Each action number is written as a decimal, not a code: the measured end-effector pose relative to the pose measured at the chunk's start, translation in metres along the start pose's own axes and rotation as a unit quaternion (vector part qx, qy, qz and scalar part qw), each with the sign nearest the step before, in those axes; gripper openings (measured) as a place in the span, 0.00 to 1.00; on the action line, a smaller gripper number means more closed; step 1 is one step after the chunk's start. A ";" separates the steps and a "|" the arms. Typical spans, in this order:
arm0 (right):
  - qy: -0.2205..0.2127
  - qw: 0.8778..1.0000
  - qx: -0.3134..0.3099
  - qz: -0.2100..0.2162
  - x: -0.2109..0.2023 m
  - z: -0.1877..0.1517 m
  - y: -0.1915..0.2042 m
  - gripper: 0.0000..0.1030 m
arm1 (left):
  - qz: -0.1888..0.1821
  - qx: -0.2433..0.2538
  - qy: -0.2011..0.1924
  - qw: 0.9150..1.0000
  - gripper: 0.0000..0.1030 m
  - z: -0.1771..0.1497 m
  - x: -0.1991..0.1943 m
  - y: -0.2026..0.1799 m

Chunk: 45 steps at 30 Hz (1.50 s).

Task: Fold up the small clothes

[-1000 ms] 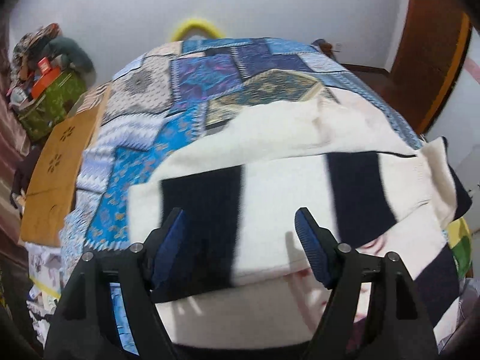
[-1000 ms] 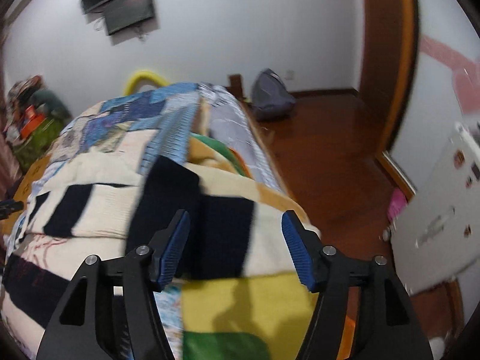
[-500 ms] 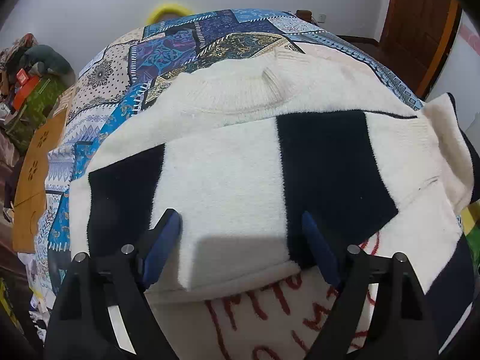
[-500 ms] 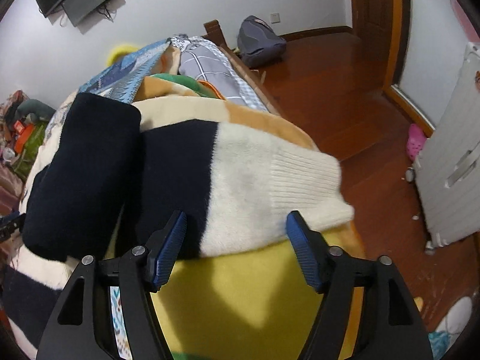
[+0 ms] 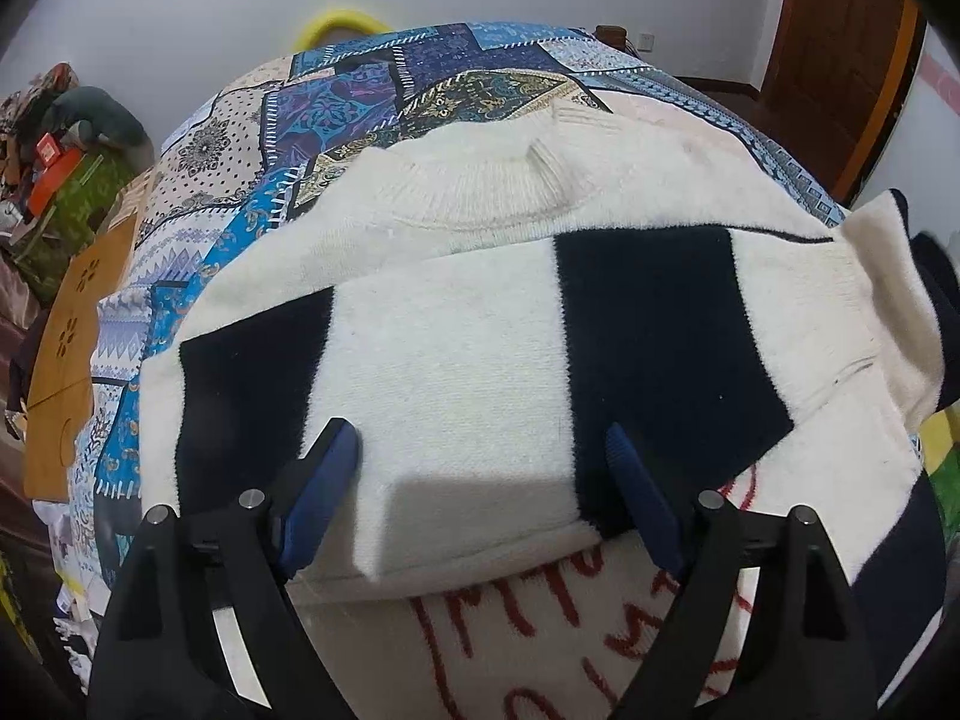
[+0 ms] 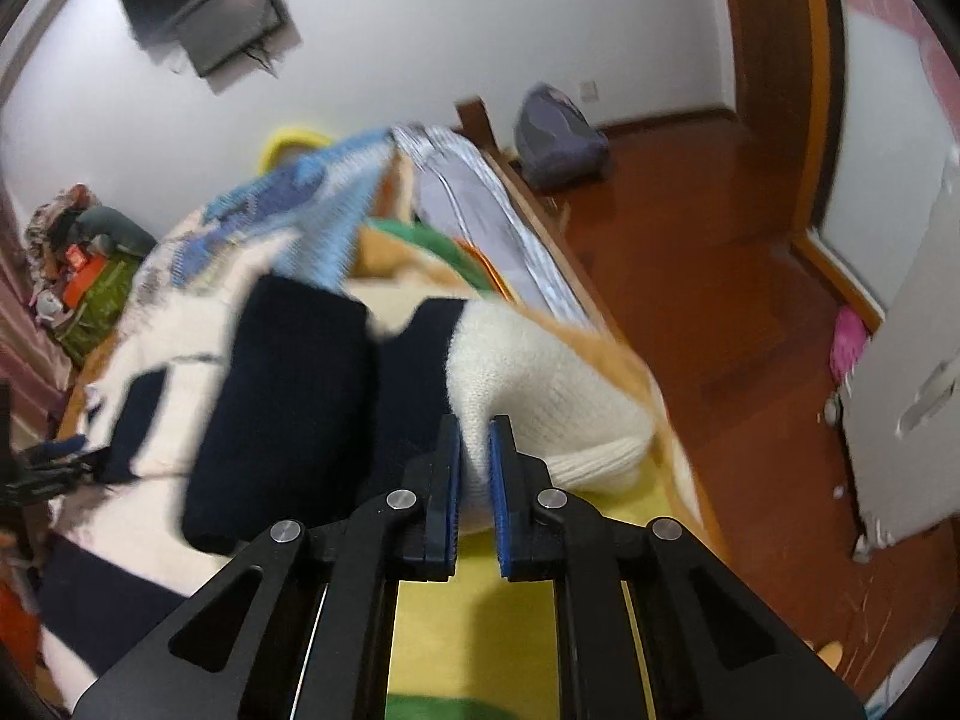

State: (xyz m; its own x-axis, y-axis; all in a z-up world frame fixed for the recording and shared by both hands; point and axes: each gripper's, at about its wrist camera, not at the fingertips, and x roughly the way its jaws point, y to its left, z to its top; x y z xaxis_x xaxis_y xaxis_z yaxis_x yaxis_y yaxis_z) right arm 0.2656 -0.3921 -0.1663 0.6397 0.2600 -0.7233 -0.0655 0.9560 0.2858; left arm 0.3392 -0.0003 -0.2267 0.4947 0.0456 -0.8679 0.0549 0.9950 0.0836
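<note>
The left gripper (image 5: 480, 456) hovers low over the sweater (image 5: 456, 336), jaws wide. The right gripper (image 6: 475, 450), open a moment ago, has clamped its jaws on the cream sleeve (image 6: 540, 384).

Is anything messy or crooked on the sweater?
Yes. On the sweater, one sleeve lies folded flat across the chest, but the other sleeve is bunched and crooked off the side, pinched in the right gripper. The left gripper is open.

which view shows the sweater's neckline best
The left wrist view: the ribbed neckline of the sweater lies sharp and unobstructed there. The right wrist view shows only a blurred sleeve pinched in the right gripper.
</note>
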 end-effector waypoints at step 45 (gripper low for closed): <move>0.001 0.949 -0.254 0.187 0.019 0.034 0.337 0.08 | -0.053 -0.089 -0.061 0.993 0.82 -0.076 -0.098 0.114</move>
State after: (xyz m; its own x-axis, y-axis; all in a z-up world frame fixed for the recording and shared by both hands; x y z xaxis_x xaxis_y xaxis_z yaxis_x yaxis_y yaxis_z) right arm 0.2815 -0.0694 -0.0628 0.4982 0.5935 -0.6321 -0.6481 0.7392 0.1833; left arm 0.2311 0.1155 -0.1697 0.5963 -0.0605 -0.8005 -0.0372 0.9940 -0.1028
